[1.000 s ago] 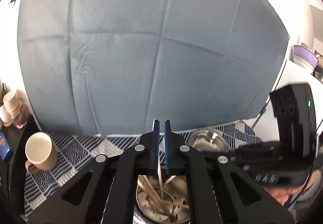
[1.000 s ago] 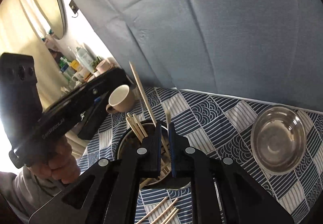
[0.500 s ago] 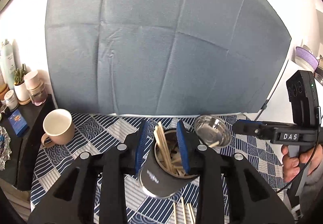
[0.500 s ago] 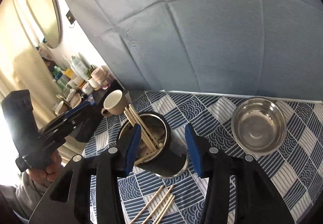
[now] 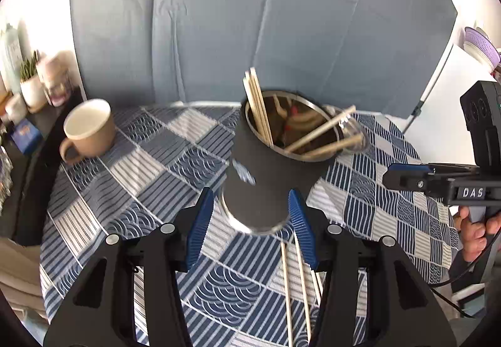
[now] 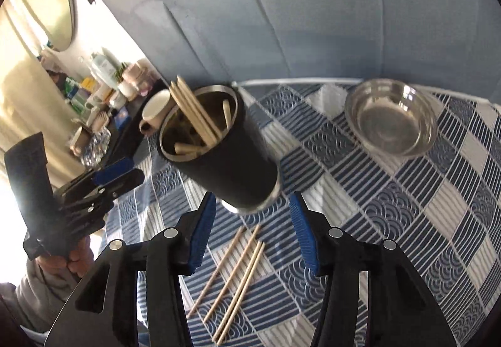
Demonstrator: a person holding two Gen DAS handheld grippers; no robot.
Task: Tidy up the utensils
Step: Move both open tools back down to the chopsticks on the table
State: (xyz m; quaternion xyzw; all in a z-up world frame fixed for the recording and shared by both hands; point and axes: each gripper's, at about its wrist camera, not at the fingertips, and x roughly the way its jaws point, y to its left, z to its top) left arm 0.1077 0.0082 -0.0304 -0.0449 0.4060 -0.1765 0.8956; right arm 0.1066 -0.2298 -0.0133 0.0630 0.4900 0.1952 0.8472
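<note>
"DAS" marks the right hand-held gripper [image 5: 407, 173]; both hand-held grippers just widened, empty; loose chopsticks [image 6: 233, 278] lie near-to-far before the holder [image 6: 219, 146].

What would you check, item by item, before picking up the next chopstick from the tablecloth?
1. Left gripper open with nothing between its pads: ok; its jaws have just been opening.
2. Right gripper open and empty: ok; its jaws have also just been opening.
3. Loose chopsticks lying flat on the tablecloth, in view below the right gripper: ok.
4. Black cup upright, chopsticks inside: ok.
5. Room left in the cup: cannot tell.
6. Metal bowl and mug away from the loose chopsticks: ok.
</note>
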